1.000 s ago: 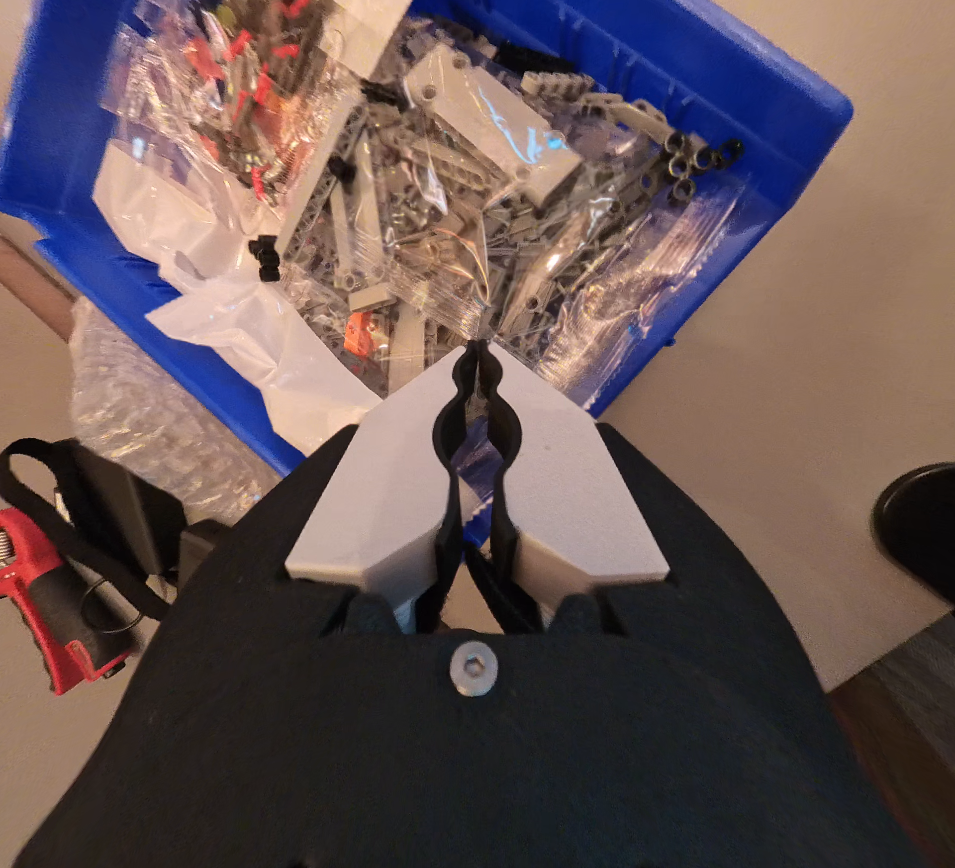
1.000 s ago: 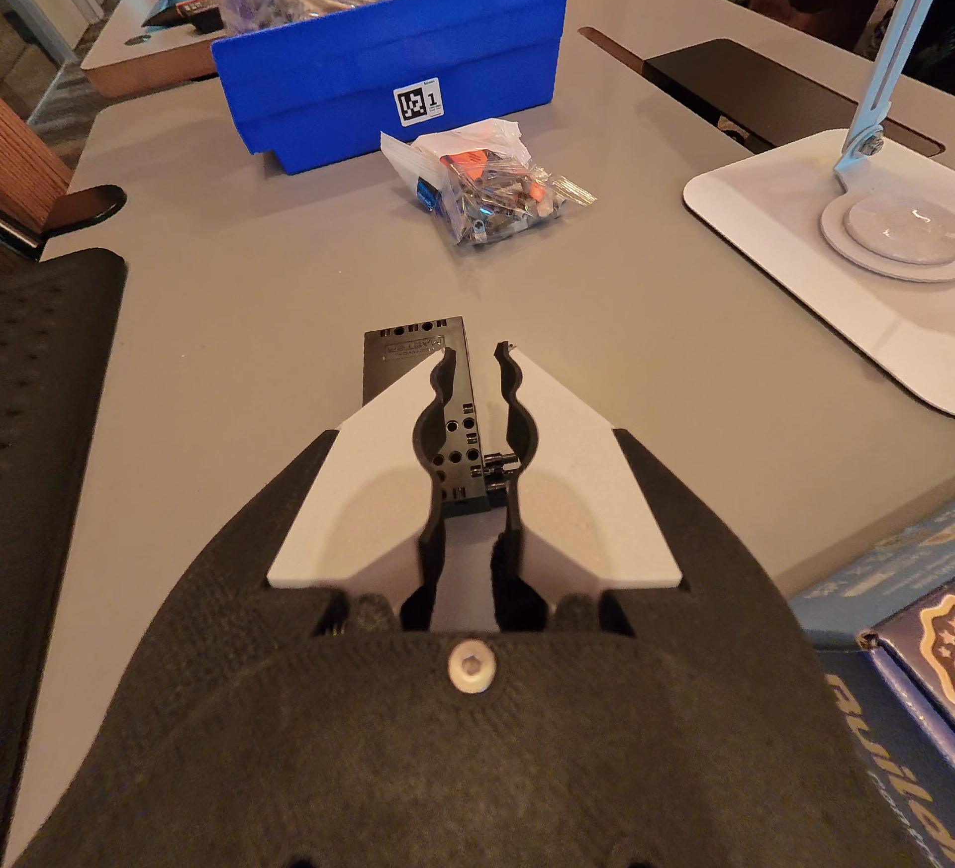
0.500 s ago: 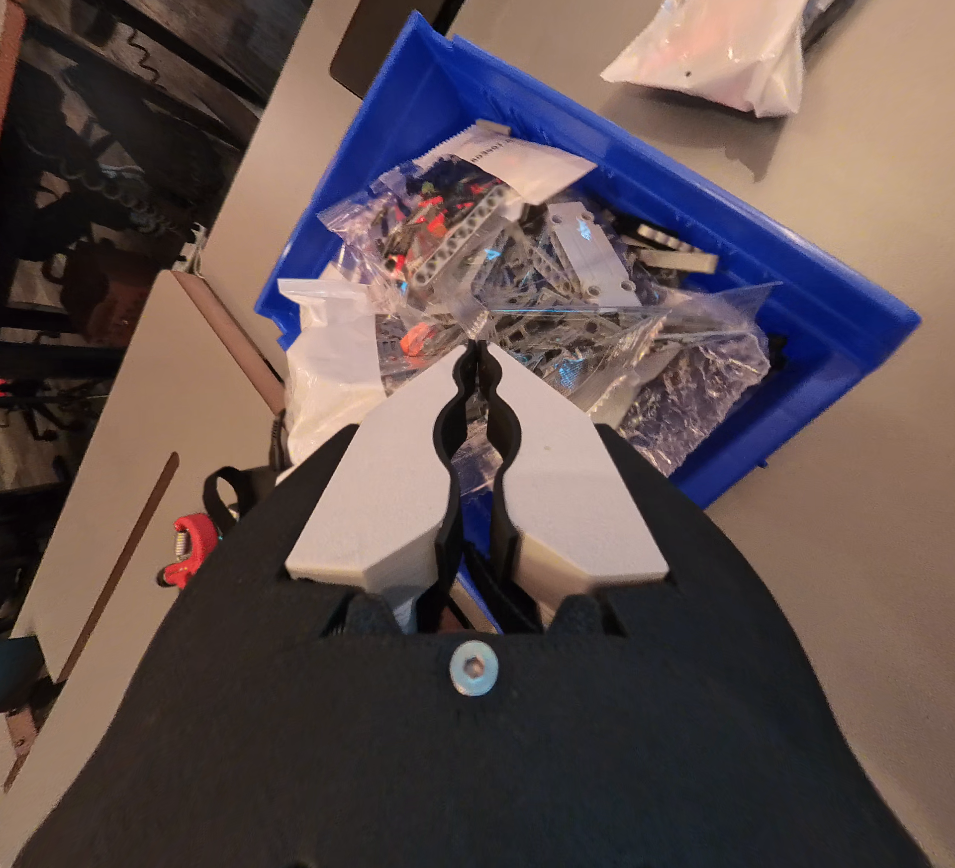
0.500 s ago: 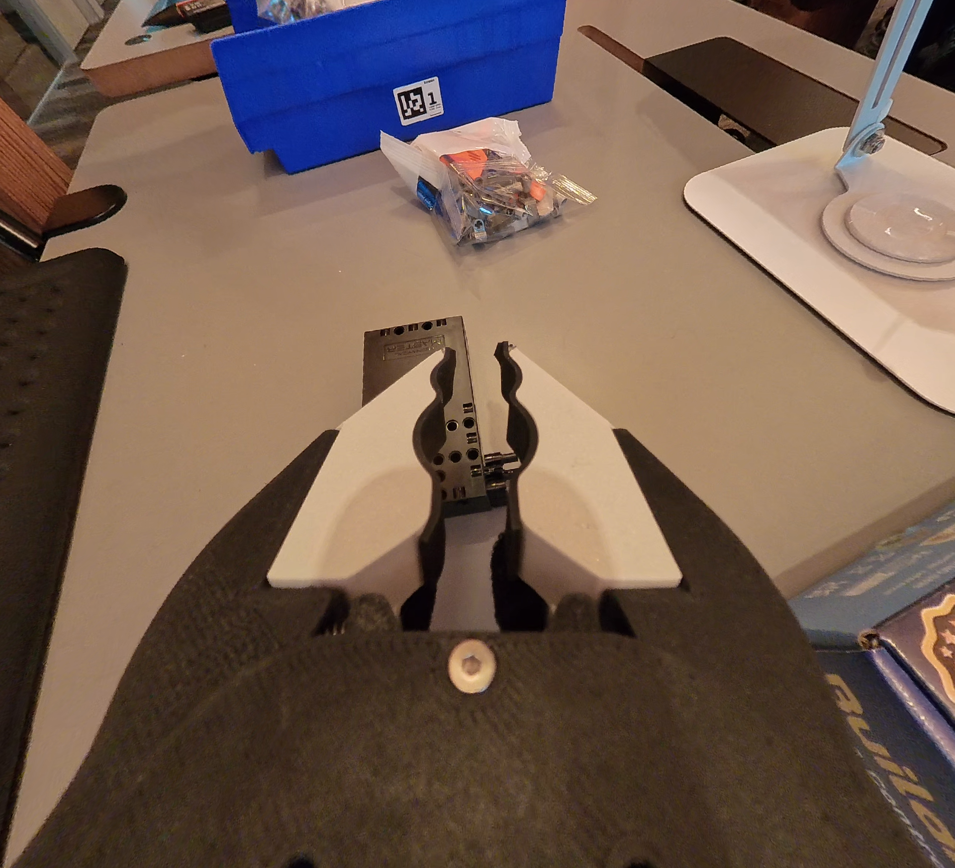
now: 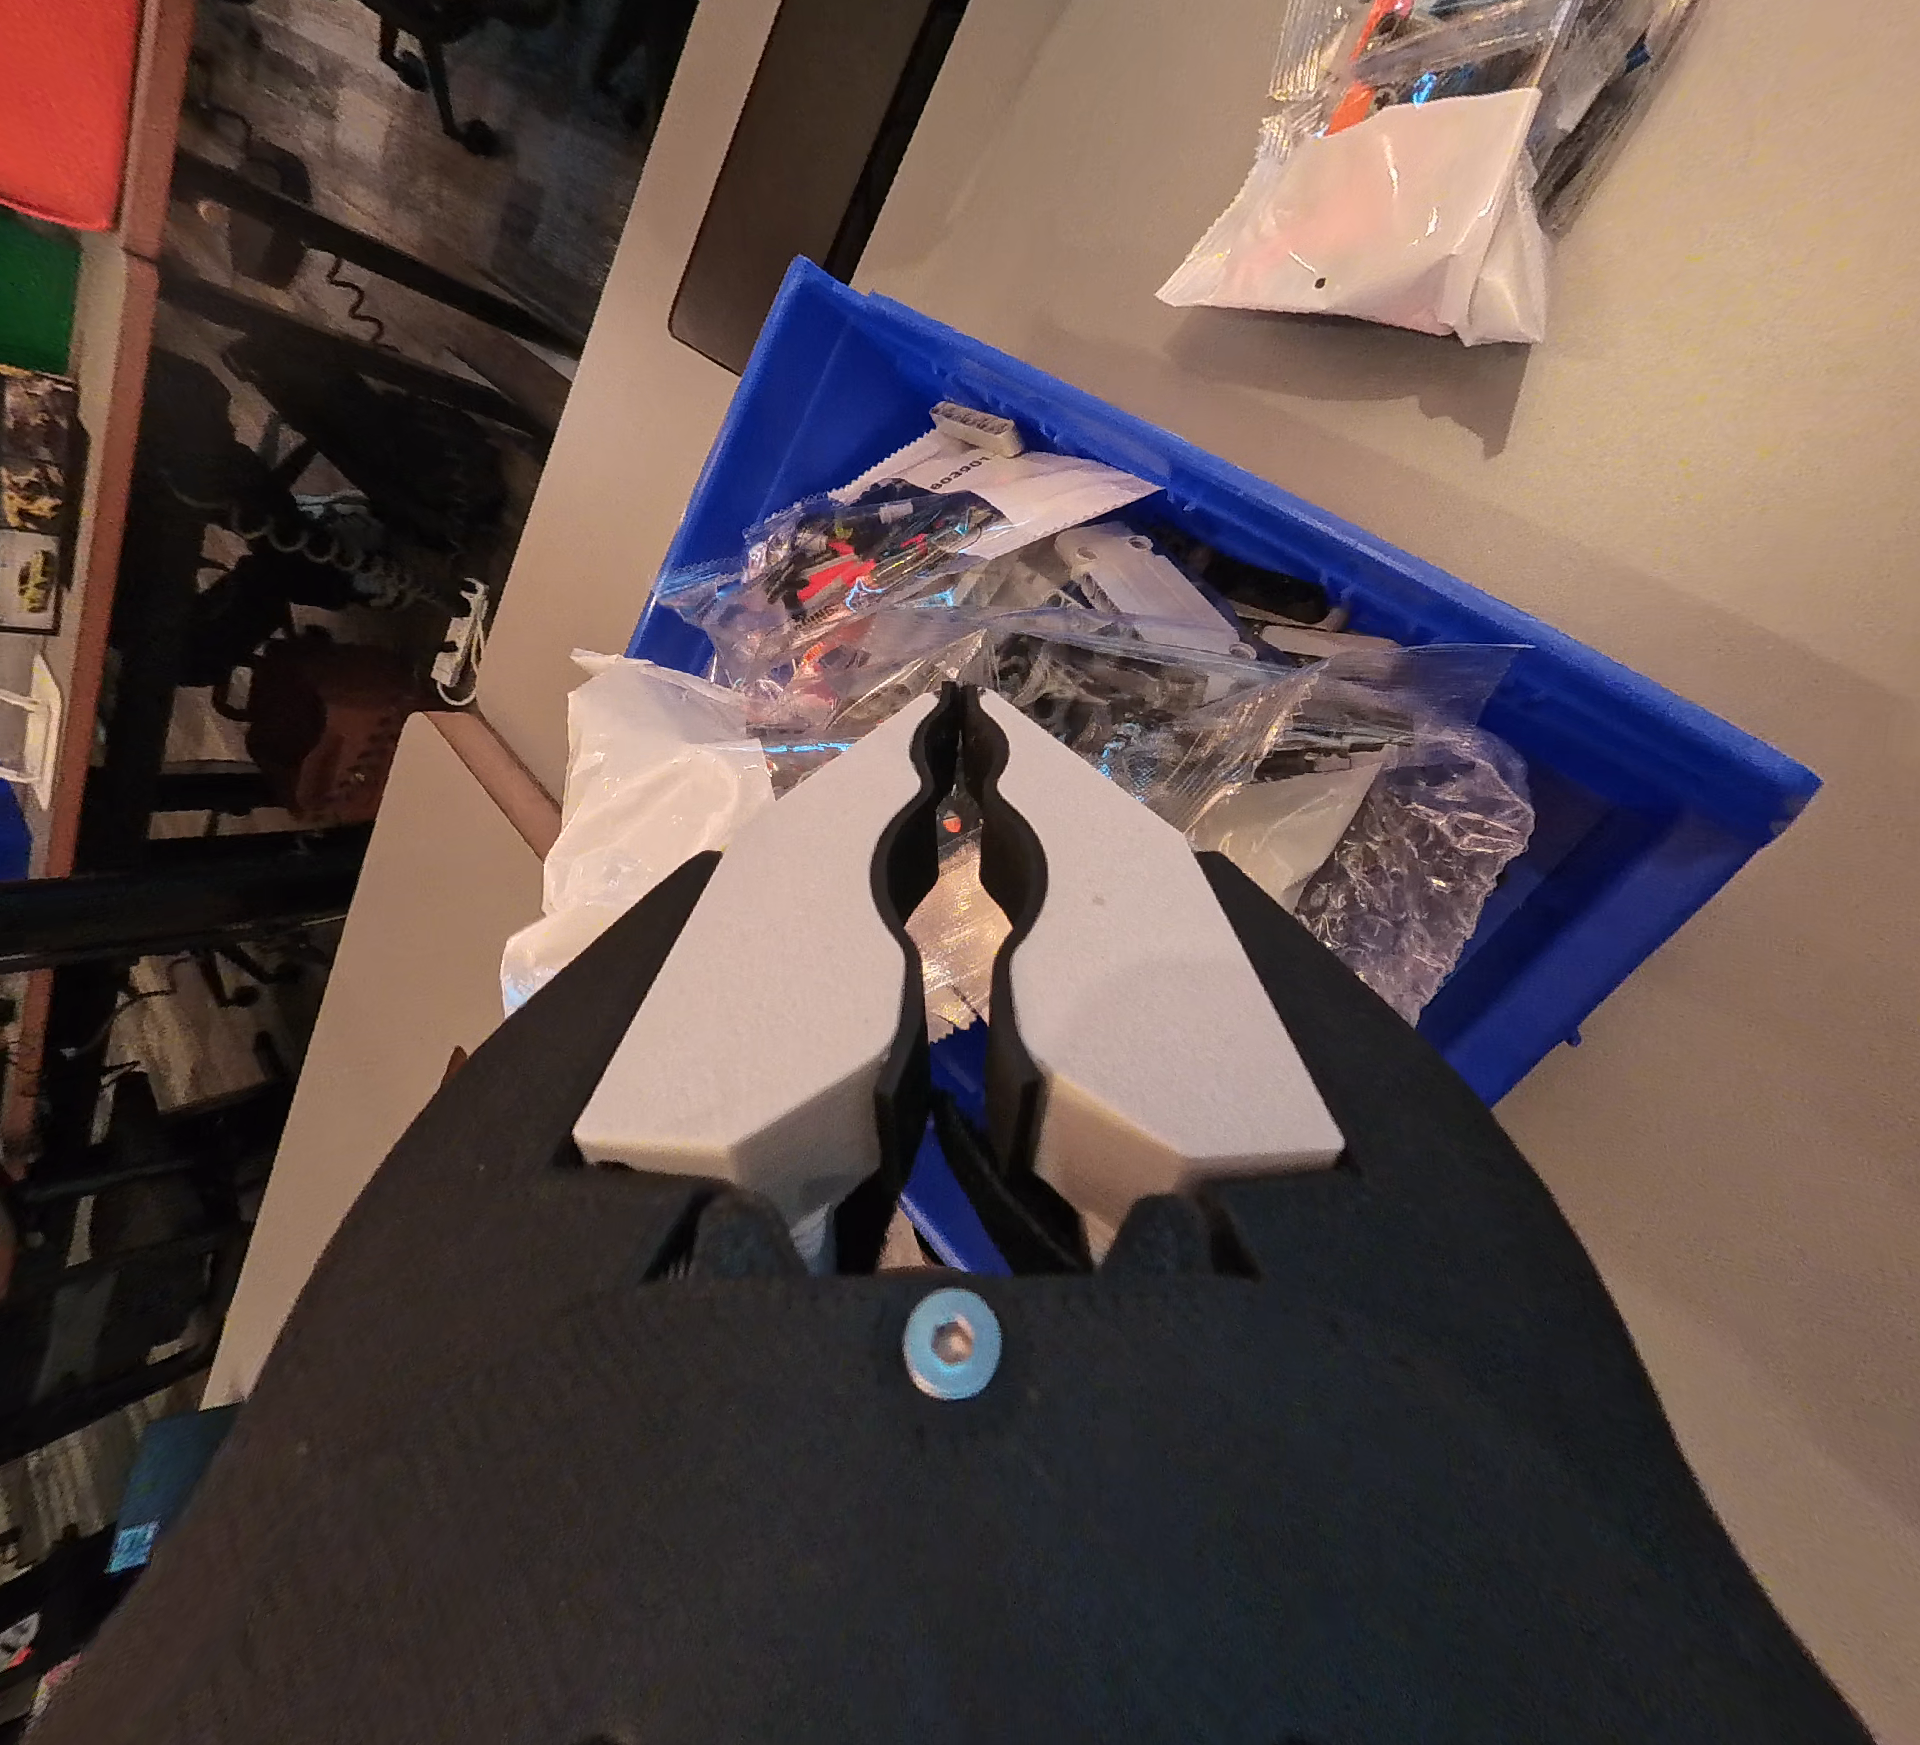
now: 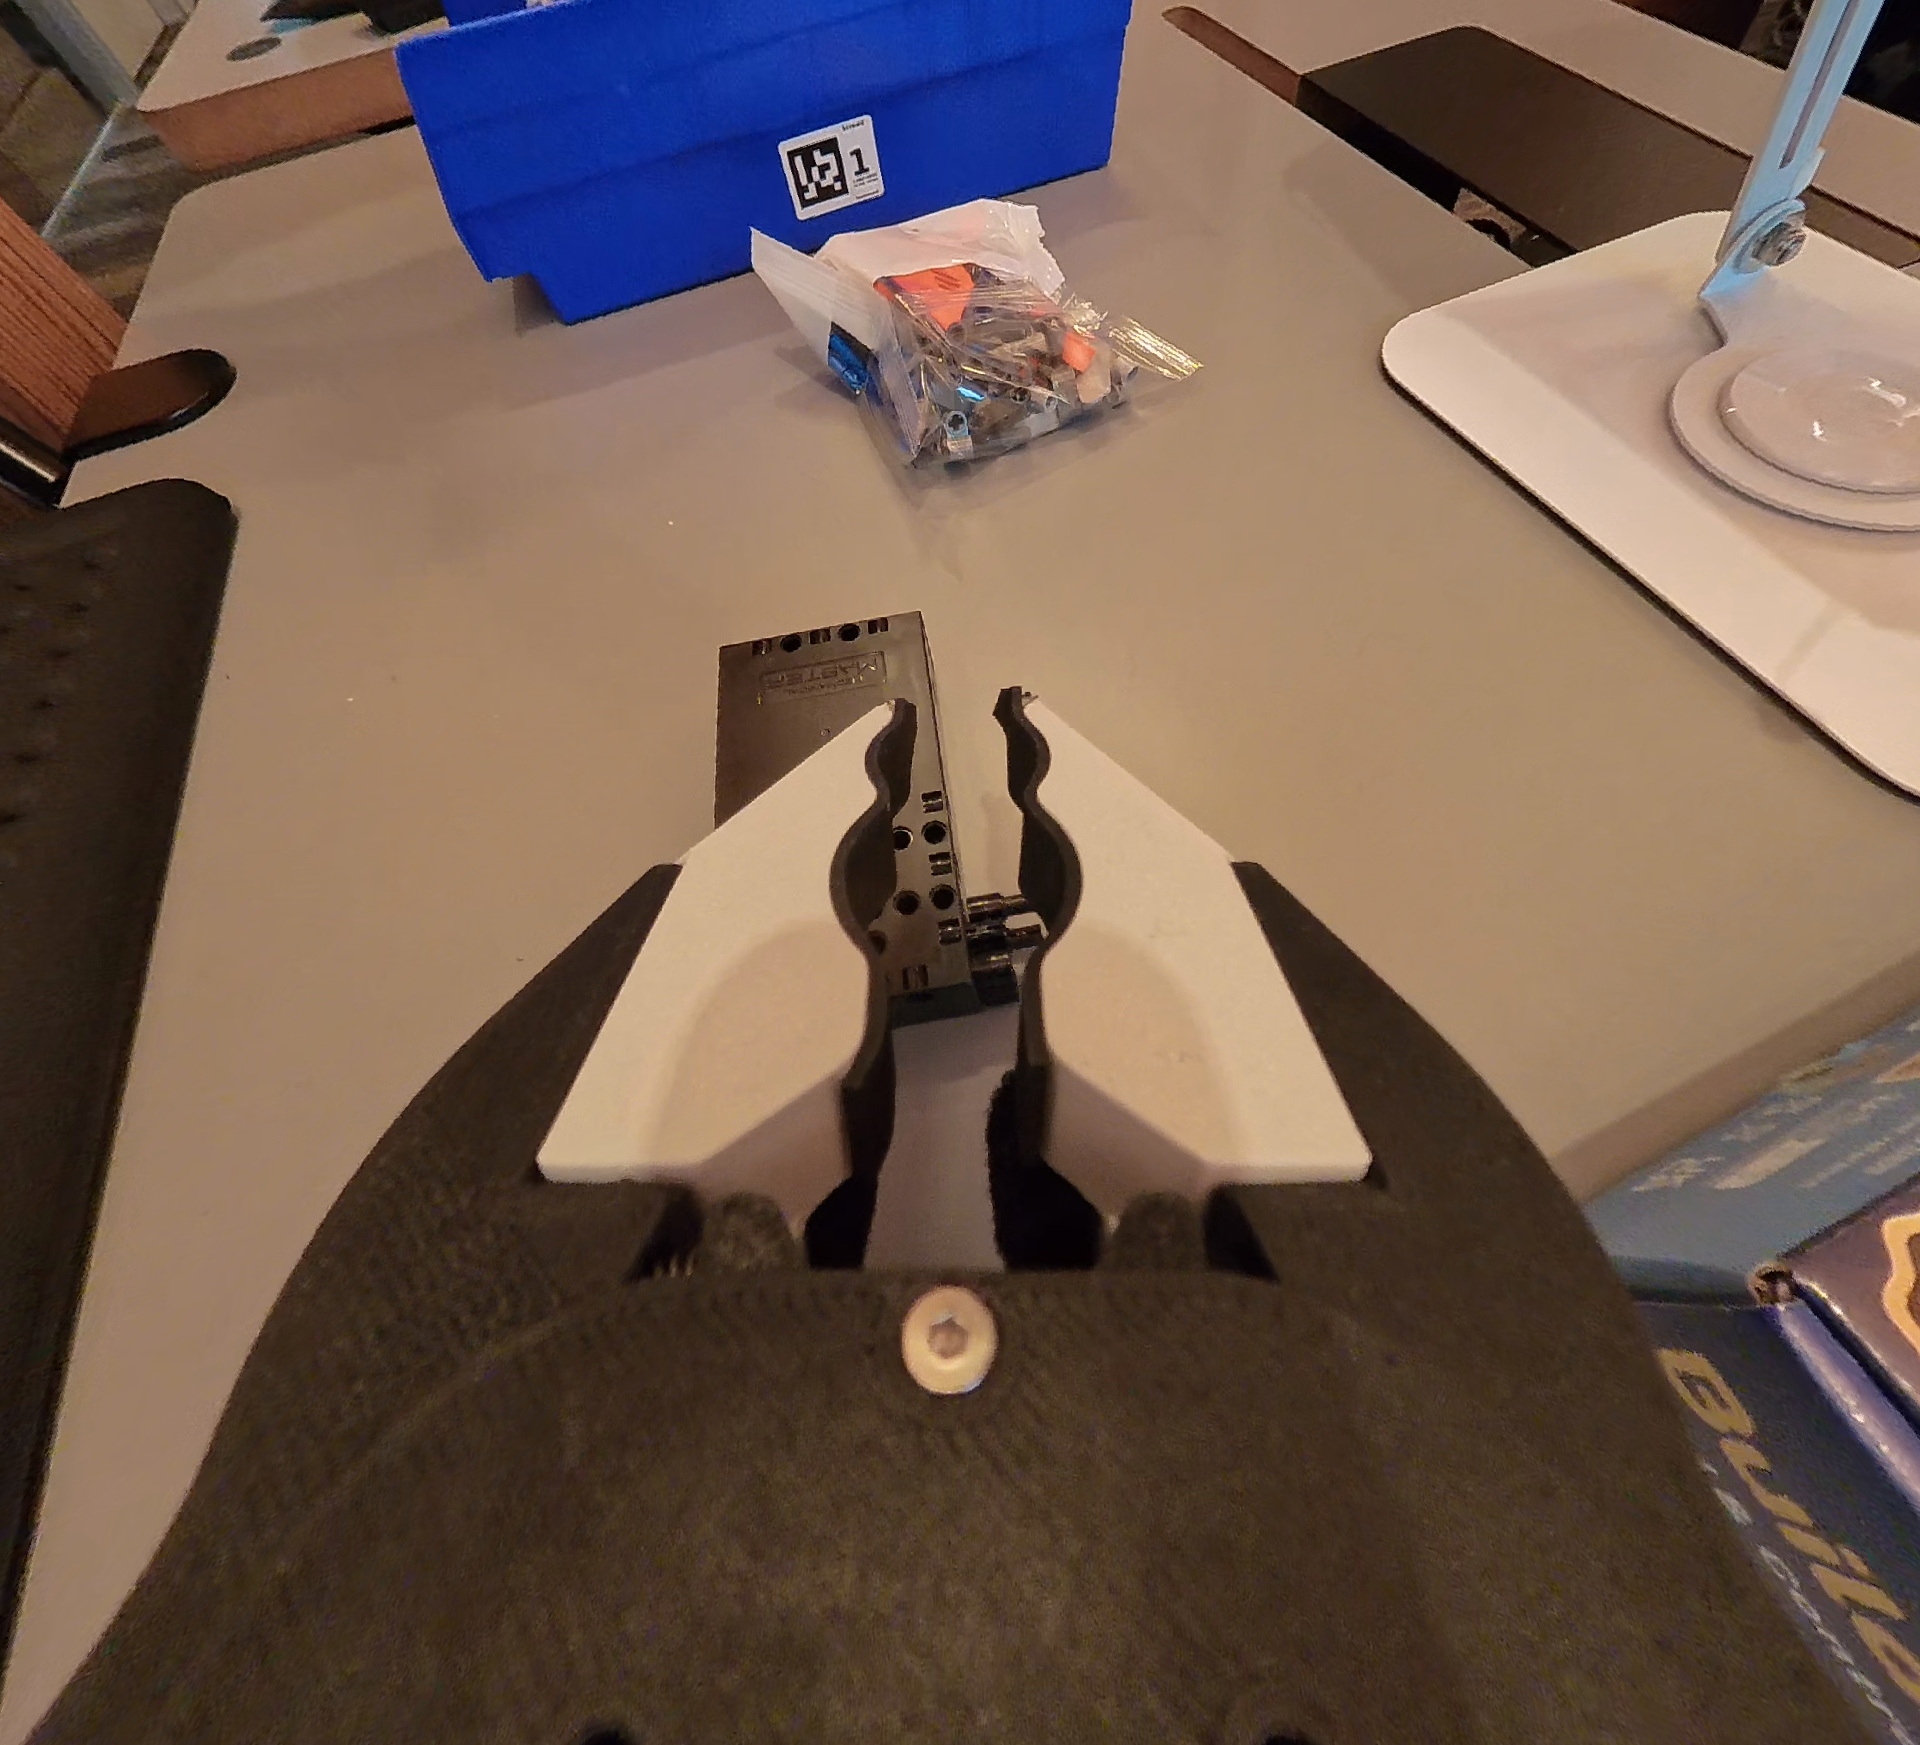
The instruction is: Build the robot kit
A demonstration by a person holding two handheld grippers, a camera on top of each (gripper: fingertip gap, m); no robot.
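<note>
Clear plastic: a crinkly clear plastic bag of small parts is pinched between the left gripper jaws, above the blue plastic bin.
Black block: a black rectangular perforated block is straddled by the spread right gripper jaws.
Risk: the thin film could be torn or slip from the narrow pinch.

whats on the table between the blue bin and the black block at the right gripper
One clear bag of small parts lies just in front of the blue bin; from there to the black block the grey table is bare, as the right wrist view shows.

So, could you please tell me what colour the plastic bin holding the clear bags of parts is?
The plastic bin is bright blue, clearest in the right wrist view.
</note>
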